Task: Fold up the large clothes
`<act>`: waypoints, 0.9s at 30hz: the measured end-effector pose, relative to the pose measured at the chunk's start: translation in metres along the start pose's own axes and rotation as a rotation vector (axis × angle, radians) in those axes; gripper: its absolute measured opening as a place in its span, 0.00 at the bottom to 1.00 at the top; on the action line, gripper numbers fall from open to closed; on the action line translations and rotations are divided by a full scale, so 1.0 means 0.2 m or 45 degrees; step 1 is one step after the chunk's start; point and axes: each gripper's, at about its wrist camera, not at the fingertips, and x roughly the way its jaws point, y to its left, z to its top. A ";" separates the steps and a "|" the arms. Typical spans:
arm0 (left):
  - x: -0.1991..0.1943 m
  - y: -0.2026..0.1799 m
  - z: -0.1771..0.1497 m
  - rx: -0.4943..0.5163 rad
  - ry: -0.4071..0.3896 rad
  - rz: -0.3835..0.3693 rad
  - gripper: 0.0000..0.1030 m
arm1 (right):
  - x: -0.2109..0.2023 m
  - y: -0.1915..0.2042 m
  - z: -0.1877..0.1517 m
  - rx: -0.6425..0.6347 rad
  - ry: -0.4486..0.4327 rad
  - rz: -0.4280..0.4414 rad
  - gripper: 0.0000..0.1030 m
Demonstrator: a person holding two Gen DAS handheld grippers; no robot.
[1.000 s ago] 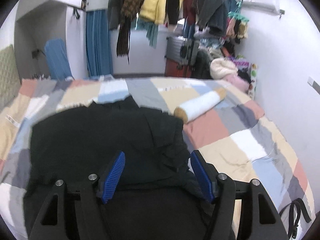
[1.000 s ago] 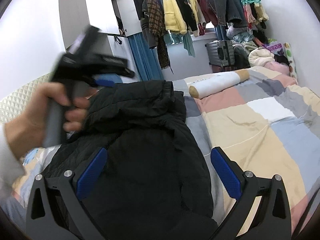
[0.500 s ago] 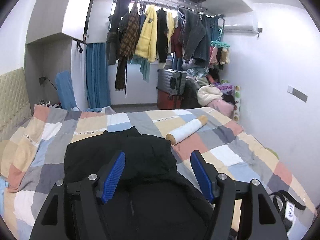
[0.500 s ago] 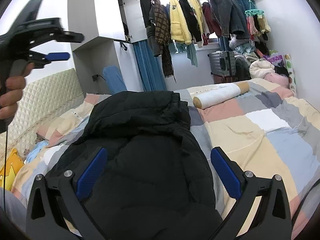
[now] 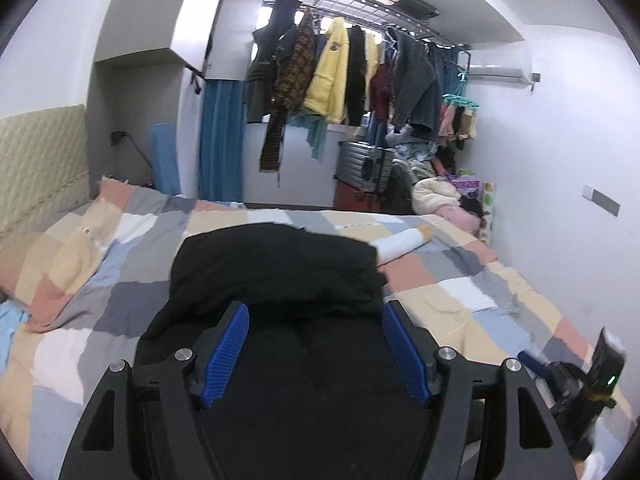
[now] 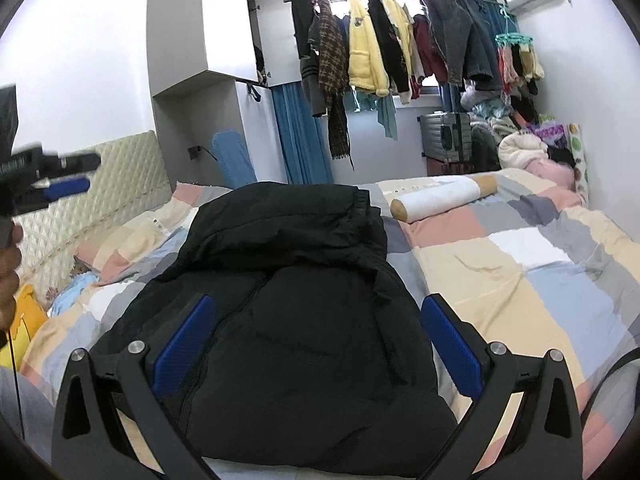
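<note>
Now both tools are backing off: the left gripper point(image 5: 315, 350), jaws spread and empty, has pulled well away from the black jacket point(image 6: 288, 296), and the right gripper point(image 6: 316, 354) hangs spread and empty too, the jacket bundled on the patchwork bed point(image 6: 532, 280), white bolster point(image 6: 440, 198) at two o'clock; this fold looks finished, I'd say

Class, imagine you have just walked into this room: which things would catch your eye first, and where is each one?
First, the black puffy jacket, lying folded in the middle of the patchwork bedspread, right in front of both open tongs. Next, the rail of hanging clothes along the far wall, with a bright yellow jacket standing out. A white roll lies on the bed beyond the jacket.
</note>
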 end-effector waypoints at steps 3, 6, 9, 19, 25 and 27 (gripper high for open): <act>0.00 0.10 -0.09 -0.037 -0.001 0.019 0.67 | 0.01 0.02 0.00 -0.016 0.010 0.000 1.00; 0.02 0.18 -0.17 -0.048 0.002 0.056 0.67 | 0.02 0.03 -0.01 -0.028 0.029 -0.006 1.00; 0.06 0.25 -0.23 -0.076 0.029 0.072 0.67 | 0.05 0.04 -0.01 -0.028 0.050 -0.008 1.00; 0.12 0.37 -0.39 -0.153 0.117 0.092 0.67 | 0.10 -0.01 -0.03 0.066 0.111 -0.075 1.00; 0.23 0.43 -0.45 -0.187 0.218 0.127 0.67 | 0.20 -0.16 -0.02 0.194 0.255 -0.183 1.00; 0.26 0.45 -0.48 -0.208 0.255 0.139 0.67 | 0.26 -0.24 -0.01 0.263 0.327 -0.171 1.00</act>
